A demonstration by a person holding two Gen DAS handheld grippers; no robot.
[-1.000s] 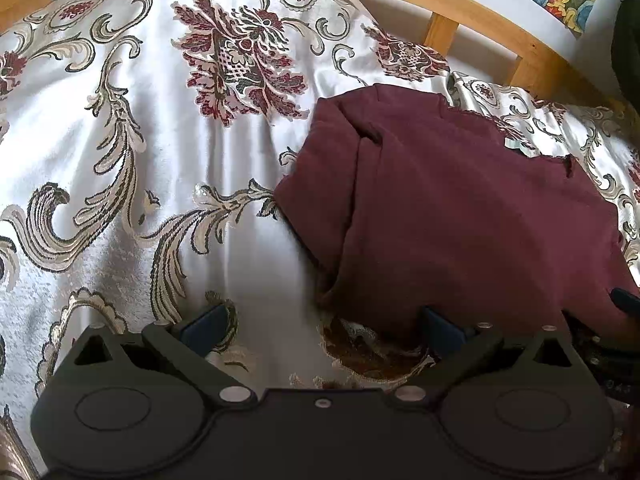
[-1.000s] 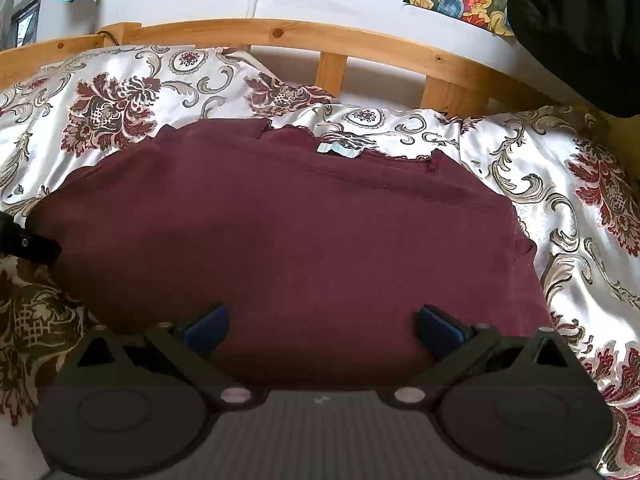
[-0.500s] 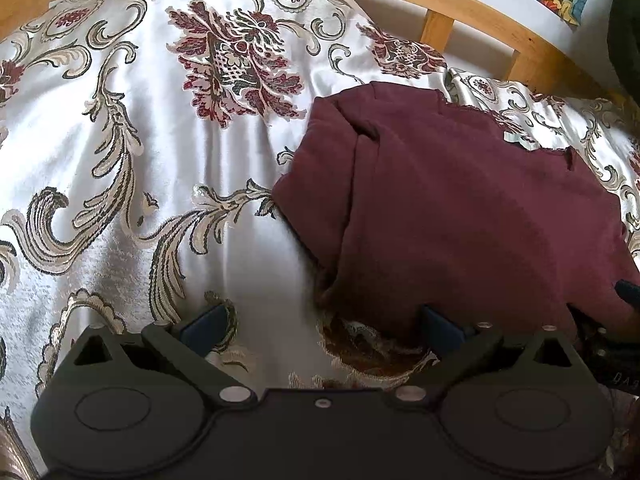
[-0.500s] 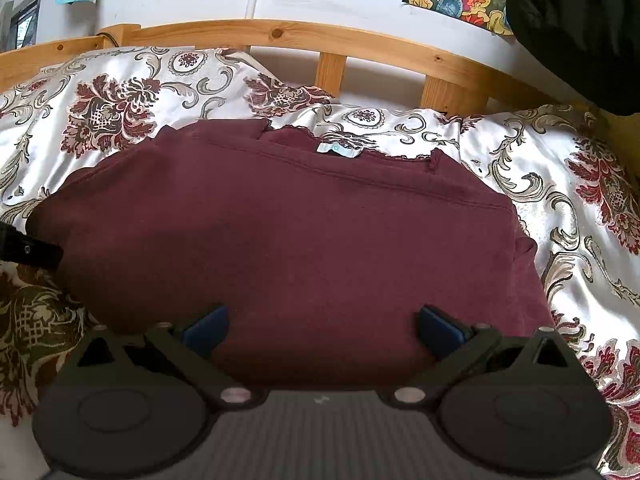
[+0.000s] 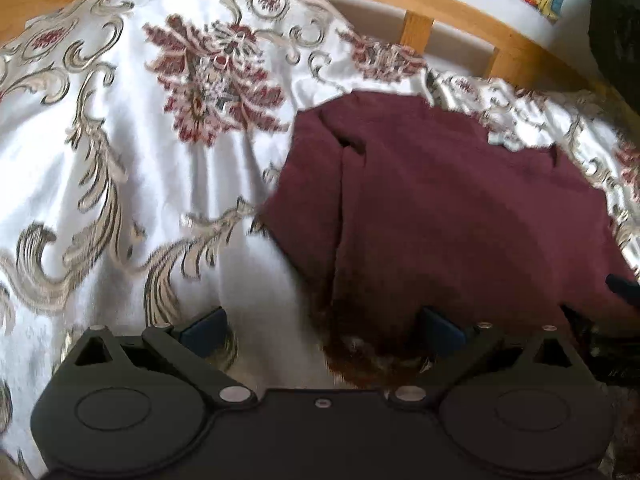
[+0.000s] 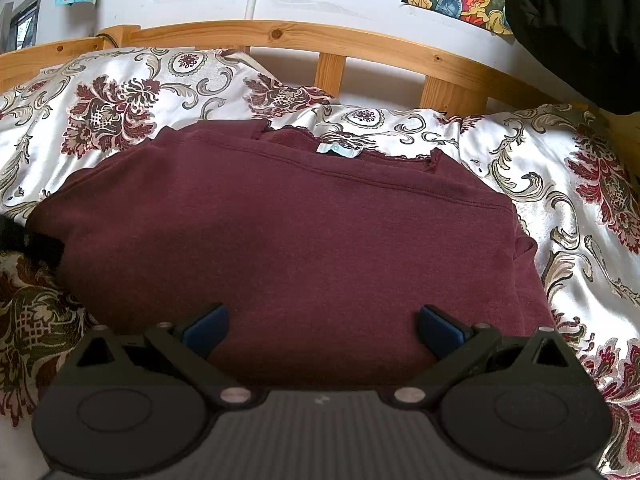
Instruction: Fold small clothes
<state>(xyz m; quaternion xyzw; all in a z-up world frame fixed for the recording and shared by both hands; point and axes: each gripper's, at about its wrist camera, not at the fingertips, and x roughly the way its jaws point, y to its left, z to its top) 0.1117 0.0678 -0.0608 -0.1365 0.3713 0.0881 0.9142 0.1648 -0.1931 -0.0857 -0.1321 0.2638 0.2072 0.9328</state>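
The maroon sweater (image 6: 288, 240) lies flat on the floral satin bedspread (image 5: 120, 184). Both the left gripper (image 5: 320, 328) and right gripper (image 6: 320, 328) gape, released, at six o'clock. A one-layer pinch on slippery satin risks dragging the garment askew.

Soft daylight, my left view smeared

My left wrist view is motion-blurred; the right stays sharp. Satin bedspread (image 6: 500, 152) shines with glare, and fisheye bends the wooden headboard (image 6: 280, 36).
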